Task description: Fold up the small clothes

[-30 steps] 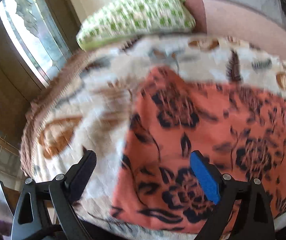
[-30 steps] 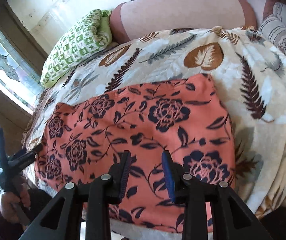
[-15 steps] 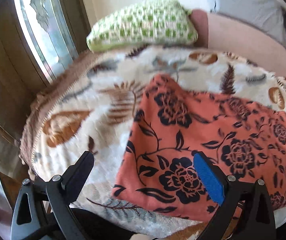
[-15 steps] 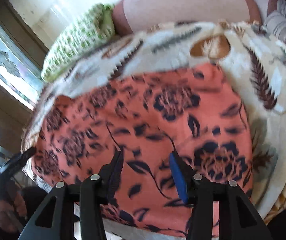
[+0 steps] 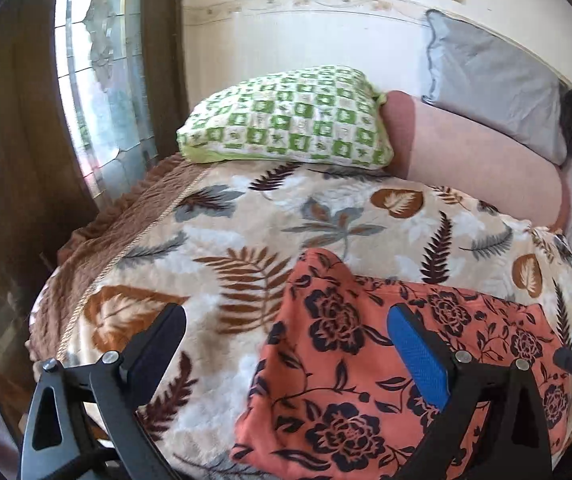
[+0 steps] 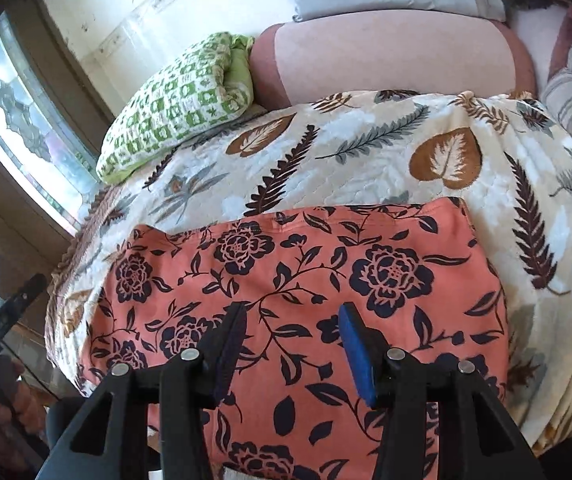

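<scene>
An orange garment with dark flowers lies folded flat on the leaf-print blanket, near the bed's front edge. My left gripper hovers above its left edge, jaws wide open and empty. One finger is over the blanket and the blue pad is over the cloth. In the right wrist view the garment fills the lower middle. My right gripper hangs over its near part, jaws partly open with nothing pinched between them.
A green checked pillow, a pink bolster and a grey pillow line the far side by the wall. A window is at the left. A hand holding the left gripper shows at the bed's left edge.
The left gripper has risen and drawn back from the garment, so more of the bed shows. The right jaws have spread wider and shifted over the cloth.
</scene>
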